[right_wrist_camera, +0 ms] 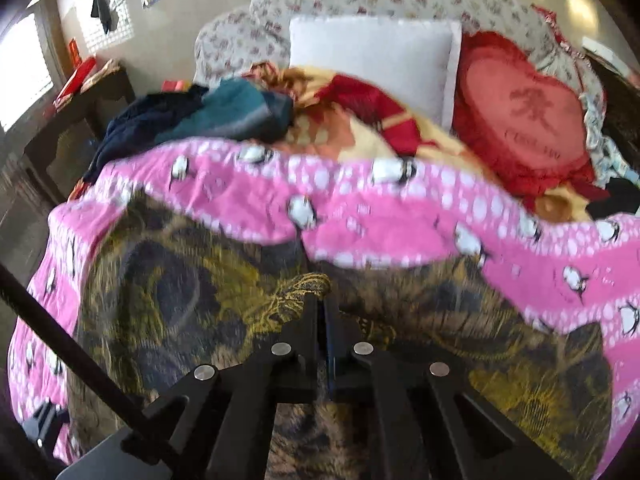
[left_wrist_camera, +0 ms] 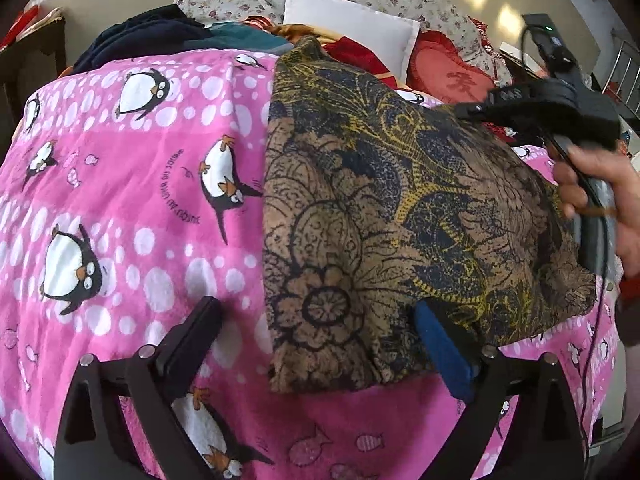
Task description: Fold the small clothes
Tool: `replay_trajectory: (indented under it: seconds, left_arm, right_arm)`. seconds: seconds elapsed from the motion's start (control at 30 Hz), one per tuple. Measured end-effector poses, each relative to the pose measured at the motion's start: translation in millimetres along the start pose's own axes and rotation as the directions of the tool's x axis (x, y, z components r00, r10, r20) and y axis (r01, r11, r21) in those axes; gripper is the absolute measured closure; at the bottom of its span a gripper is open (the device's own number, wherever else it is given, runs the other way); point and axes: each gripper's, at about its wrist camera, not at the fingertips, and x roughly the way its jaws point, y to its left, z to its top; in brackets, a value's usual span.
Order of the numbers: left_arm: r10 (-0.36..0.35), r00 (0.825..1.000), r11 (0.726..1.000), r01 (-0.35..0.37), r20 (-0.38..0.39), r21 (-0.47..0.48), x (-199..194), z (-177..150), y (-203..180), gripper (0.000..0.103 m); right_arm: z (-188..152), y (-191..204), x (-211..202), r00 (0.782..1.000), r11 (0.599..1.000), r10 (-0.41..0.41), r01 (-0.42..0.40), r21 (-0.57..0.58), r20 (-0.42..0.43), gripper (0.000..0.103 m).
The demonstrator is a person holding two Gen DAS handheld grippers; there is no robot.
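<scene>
Right gripper point(right_wrist_camera: 320, 308) — garment point(right_wrist_camera: 180, 280) pinched

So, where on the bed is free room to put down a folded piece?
Free: the pink penguin blanket left of the brown patterned garment, and the strip below its near edge. Crowded: the far end, with dark clothes, white pillow and red heart cushion.

Patterned garment point(left_wrist_camera: 400, 216) on the blanket point(left_wrist_camera: 132, 200), pillows point(left_wrist_camera: 352, 28) behind, clothes pile point(left_wrist_camera: 148, 36) behind-left.
</scene>
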Motion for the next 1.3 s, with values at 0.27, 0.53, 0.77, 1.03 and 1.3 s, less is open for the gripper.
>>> replay_trajectory:
  seconds: [0.27, 0.53, 0.77, 1.03, 1.3]
  left_arm:
    - [-0.099, 0.995, 0.992, 0.101, 0.026, -0.079, -7, -1, 20, 0.005]
    - [-0.081, 0.997, 0.995, 0.082, 0.019, -0.057, -5, -2, 14, 0.003]
    - [-0.085, 0.996, 0.995, 0.085, 0.008, -0.059, 0, 0, 9, 0.000]
    - [-0.055, 0.998, 0.998, 0.055, -0.006, -0.037, 6, 2, 1, 0.000]
    - [-0.056, 0.998, 0.998, 0.056, 0.007, -0.029, 10, 3, -5, 0.000]
  right_arm:
    - [3, 4, 44, 0.995, 0.998, -0.055, 0.056, 0.009, -0.079, 0.098]
    - [9, 58, -3, 0.996, 0.995, 0.088, -0.088, -0.041, 0.012, 0.046]
    - [10, 96, 17, 0.995, 0.996, 0.063, -0.067, -0.055, -0.074, 0.046]
    - [31, 151, 2, 0.986, 0.981, 0.148, -0.156, -0.118, -0.075, 0.019]
    - [21, 166, 53, 0.992, 0.988, 0.045, -0.062, -0.143, -0.120, 0.033]
